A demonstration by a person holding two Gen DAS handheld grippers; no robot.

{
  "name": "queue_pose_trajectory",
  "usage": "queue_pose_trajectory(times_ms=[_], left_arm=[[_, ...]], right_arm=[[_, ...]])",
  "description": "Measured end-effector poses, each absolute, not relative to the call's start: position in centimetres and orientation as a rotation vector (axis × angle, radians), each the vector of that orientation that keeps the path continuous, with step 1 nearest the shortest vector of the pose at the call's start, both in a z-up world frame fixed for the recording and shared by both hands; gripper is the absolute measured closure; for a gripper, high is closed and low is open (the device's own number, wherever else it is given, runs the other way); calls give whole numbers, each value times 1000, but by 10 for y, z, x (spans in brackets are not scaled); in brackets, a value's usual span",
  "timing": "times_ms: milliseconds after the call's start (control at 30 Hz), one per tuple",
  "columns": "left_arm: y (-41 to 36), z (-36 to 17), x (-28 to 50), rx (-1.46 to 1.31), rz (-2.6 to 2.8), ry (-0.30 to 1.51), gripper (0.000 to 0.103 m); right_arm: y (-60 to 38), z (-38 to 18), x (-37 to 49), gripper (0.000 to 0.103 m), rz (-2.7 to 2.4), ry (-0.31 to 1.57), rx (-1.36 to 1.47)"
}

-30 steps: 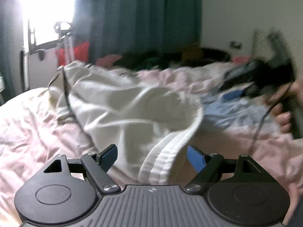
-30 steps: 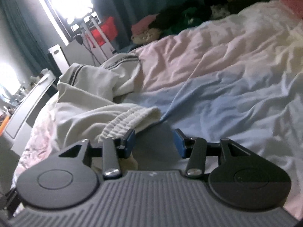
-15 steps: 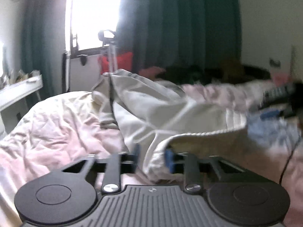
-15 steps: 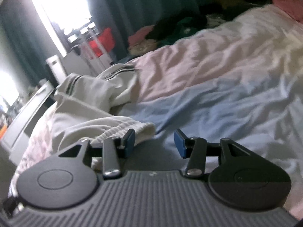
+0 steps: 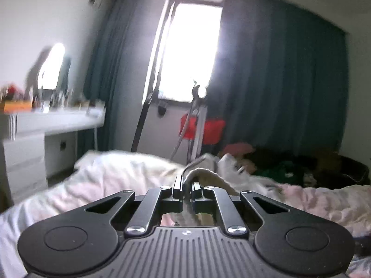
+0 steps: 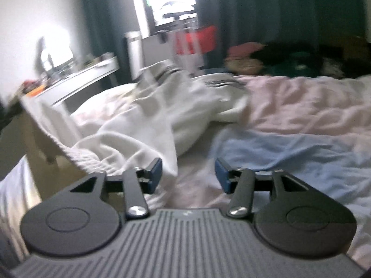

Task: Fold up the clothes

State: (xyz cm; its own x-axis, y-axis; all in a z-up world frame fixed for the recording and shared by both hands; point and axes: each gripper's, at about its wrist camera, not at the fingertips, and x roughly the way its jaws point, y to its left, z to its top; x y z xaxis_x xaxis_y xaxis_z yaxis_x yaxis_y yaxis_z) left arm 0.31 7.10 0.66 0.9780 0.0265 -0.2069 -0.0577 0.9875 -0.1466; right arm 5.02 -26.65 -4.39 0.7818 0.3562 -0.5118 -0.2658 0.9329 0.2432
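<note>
The left gripper (image 5: 187, 186), wide open a moment ago, is now pinched tight on the ribbed edge of the soft white garment (image 6: 129, 125) and lifts it up off the pink bed.

Dark curtains (image 5: 278, 81), bright window (image 5: 190, 51), white desk (image 5: 53, 120), rumpled bed (image 6: 301, 102).

Window (image 5: 190, 53) glare blown out, room dim; motion blur (esp. right view).

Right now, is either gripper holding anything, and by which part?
The left gripper is shut on the white garment, pinching a thick edge of it, likely the ribbed band. The right gripper is open and holds nothing.
</note>
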Motion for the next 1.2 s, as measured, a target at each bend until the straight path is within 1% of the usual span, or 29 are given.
queue_pose_trajectory(times_ms=[200, 233, 267, 333, 367, 467, 533, 633, 700, 800, 833, 867, 900, 933, 967, 1033, 1067, 1100, 1167, 1200], left_arm=[[99, 2, 20, -241, 96, 295, 96], [97, 2, 18, -239, 94, 292, 96], [96, 2, 17, -237, 92, 289, 96], [99, 1, 20, -233, 87, 284, 96], [100, 0, 19, -231, 86, 283, 96], [103, -6, 19, -242, 88, 291, 96], [107, -11, 22, -250, 92, 303, 96], [108, -15, 21, -248, 102, 318, 96], [108, -17, 22, -259, 94, 344, 96], [108, -22, 18, -269, 81, 385, 95], [108, -24, 15, -262, 75, 401, 94], [108, -27, 12, -253, 65, 421, 94], [107, -30, 8, -247, 54, 445, 94], [106, -33, 3, -244, 42, 474, 93], [105, -36, -1, -241, 29, 503, 92], [106, -41, -10, -243, 6, 563, 89], [108, -43, -15, -252, -7, 593, 89], [110, -44, -20, -263, -23, 625, 87], [118, -46, -29, -304, -64, 681, 74], [126, -47, -34, -352, -82, 693, 62]], right_arm=[[-225, -42, 43, 45, 476, 627, 83], [-219, -42, 40, 41, 498, 631, 85], [-213, -42, 38, 34, 518, 633, 91], [-202, -42, 33, 25, 543, 628, 109], [-197, -42, 29, 23, 543, 618, 122], [-180, -44, 21, 23, 501, 584, 108], [-166, -52, 22, 23, 396, 586, -15], [-165, -69, 35, 23, 236, 646, -102], [-179, -77, 43, 23, 165, 685, -25], [-203, -74, 42, 23, 79, 655, 107], [-207, -71, 39, 24, 35, 638, 114], [-210, -68, 36, 22, -18, 623, 96], [-212, -65, 31, 23, -74, 609, 73], [-216, -62, 28, 22, -98, 605, 75], [-221, -62, 25, 23, -103, 620, 110], [-232, -63, 19, 23, -110, 672, 186], [-236, -64, 17, 23, -115, 708, 213], [-240, -64, 14, 23, -105, 730, 240], [-246, -62, 6, 23, -56, 754, 294], [-248, -60, 2, 23, -15, 758, 323]])
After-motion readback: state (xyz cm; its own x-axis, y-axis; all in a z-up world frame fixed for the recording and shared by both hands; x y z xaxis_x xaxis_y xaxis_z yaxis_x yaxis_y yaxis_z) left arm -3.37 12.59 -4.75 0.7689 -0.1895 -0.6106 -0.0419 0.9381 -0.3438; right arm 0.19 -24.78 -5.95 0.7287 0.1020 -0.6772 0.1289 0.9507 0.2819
